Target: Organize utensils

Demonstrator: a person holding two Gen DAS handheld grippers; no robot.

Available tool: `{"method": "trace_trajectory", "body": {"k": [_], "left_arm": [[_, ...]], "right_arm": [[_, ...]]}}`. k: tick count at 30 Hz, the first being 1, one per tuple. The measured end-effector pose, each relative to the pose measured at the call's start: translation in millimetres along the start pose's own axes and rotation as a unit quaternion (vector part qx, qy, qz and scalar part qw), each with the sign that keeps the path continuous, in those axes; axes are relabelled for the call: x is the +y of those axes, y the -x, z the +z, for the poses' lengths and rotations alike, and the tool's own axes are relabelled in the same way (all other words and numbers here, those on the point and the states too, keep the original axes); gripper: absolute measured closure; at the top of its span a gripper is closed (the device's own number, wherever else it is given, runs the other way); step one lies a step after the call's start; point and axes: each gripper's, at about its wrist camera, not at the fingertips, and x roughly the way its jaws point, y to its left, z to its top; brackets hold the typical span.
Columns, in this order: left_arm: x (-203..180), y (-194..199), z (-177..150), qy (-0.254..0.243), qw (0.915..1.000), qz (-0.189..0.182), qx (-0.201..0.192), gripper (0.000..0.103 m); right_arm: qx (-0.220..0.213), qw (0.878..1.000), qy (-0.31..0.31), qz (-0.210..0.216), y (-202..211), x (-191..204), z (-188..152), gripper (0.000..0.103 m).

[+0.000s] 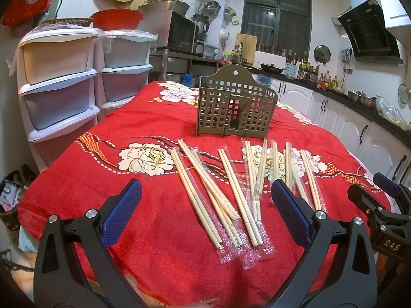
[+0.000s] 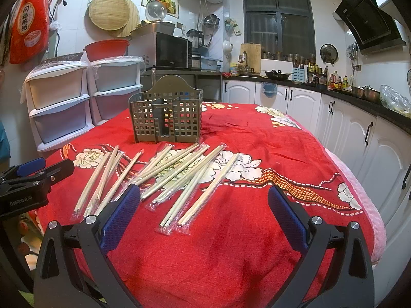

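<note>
**Both grippers open over a scatter of wrapped chopsticks**

Nearest my left camera are my own blue-padded fingers: my left gripper (image 1: 205, 195) hangs with its jaws spread wide and nothing between them, just above the red flowered tablecloth (image 1: 159, 254). My right gripper (image 2: 204, 197) is the same, jaws wide apart and holding nothing, low over the cloth on the near side of the table.

The chopsticks (image 1: 239, 195) lie loose on the cloth in front of me, pale wooden pairs each in a clear plastic sleeve, fanned out side by side with several crossing or overlapping. I make it about eight pairs, though the overlaps leave me unsure. In my left view the near ends of the middle pairs sit between my fingers; in my right view most of the spread lies ahead and to the left of my jaws.

Beyond the chopsticks, near the middle of the table, stands the grey-brown utensil holder (image 1: 235, 107), upright, its walls a grid of square holes and its inside split into compartments. No chopsticks are in it.

Behind the table on the left are white plastic drawer units (image 1: 59, 82), and kitchen counters with white cabinets (image 2: 359, 133) run along the right.
</note>
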Motion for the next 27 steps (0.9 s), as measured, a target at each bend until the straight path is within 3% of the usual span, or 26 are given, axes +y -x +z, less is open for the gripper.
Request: {"method": "trace_trajectory", "body": {"k": [15,27], "left_arm": [[12.9,-4.5,2.1,0.025,0.9996,0.011,0.006,0.01],[35.5,-23.1,17.6,0.041,0.9977,0.026,0.046,0.01]], "right_arm": [[0.003,1.0,0.008,0.006,-4.2,3.7,2.6,0.006],[0.028,0.999,0.03,0.014,-29.3,8.2,20.4,0.006]]}}
